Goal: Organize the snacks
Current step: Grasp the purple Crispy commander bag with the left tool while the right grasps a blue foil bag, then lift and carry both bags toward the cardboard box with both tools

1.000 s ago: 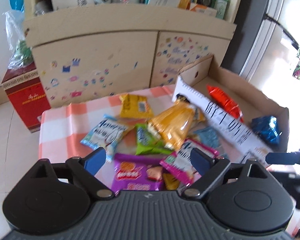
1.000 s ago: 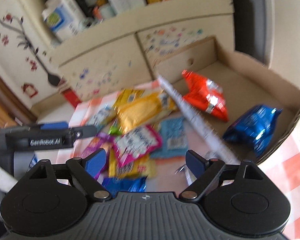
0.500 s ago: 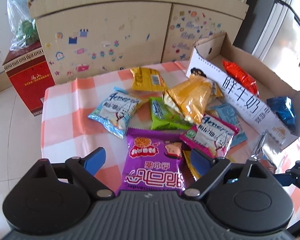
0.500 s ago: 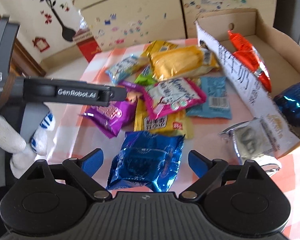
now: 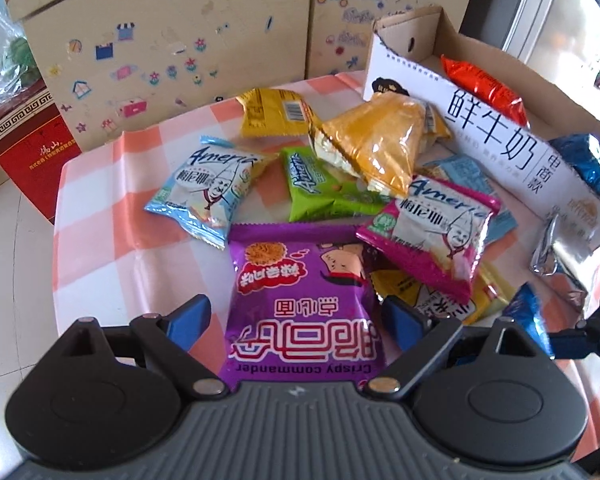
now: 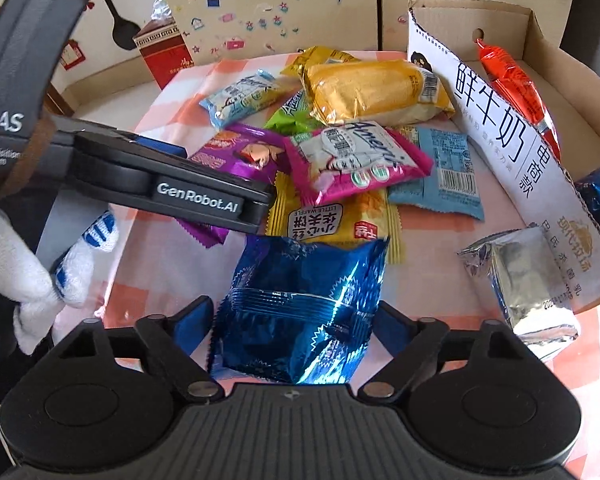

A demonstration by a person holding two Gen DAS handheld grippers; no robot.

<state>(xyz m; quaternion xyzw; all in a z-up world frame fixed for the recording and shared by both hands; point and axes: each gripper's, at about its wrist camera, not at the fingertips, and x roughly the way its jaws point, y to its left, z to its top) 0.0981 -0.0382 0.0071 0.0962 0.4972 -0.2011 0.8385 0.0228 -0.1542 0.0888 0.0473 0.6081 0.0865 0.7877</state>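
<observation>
A: Snacks lie heaped on a checked orange-and-white tablecloth [image 5: 100,216], mostly flat, crinkly pillow packs with crimped ends.

B: What sits low in the left wrist view?

A: A glossy purple packet [image 5: 300,300], lying flat between the blue fingers of the left gripper [image 5: 296,320]. The jaws stand spread wide, and the pads look clear of the packet's edges.

B: And the right gripper [image 6: 292,324]?

A: Its jaws are closing around a blue foil packet [image 6: 300,308], puffy and sharply creased, with zigzag-cut ends. The pads sit right at its sides; whether they already press it, I cannot quite tell.

B: What fills the middle of the pile?

A: A plump orange-yellow bag [image 6: 376,88] of translucent film rests on top, near the upper centre. Below it lies a pink-edged packet [image 6: 352,160], overlapping a yellow waffle packet [image 6: 332,220] and a pale blue packet [image 6: 440,172] turned barcode-up. A green packet [image 5: 324,188] and a light blue packet with a chef drawing [image 5: 208,192] lie toward the left in the left wrist view, with a small yellow packet [image 5: 276,112] above them.

B: And the right side?

A: A shallow cardboard box [image 6: 548,60], white-printed outside, raw brown inside, holds a long orange-red packet [image 6: 516,84] and a dark blue foil one at the frame edge. A crumpled silver foil packet [image 6: 528,284] lies against its outer wall.

B: Anything else?

A: A white knitted glove [image 6: 32,276] grips the left gripper's handle at the left edge of the right wrist view.
</observation>
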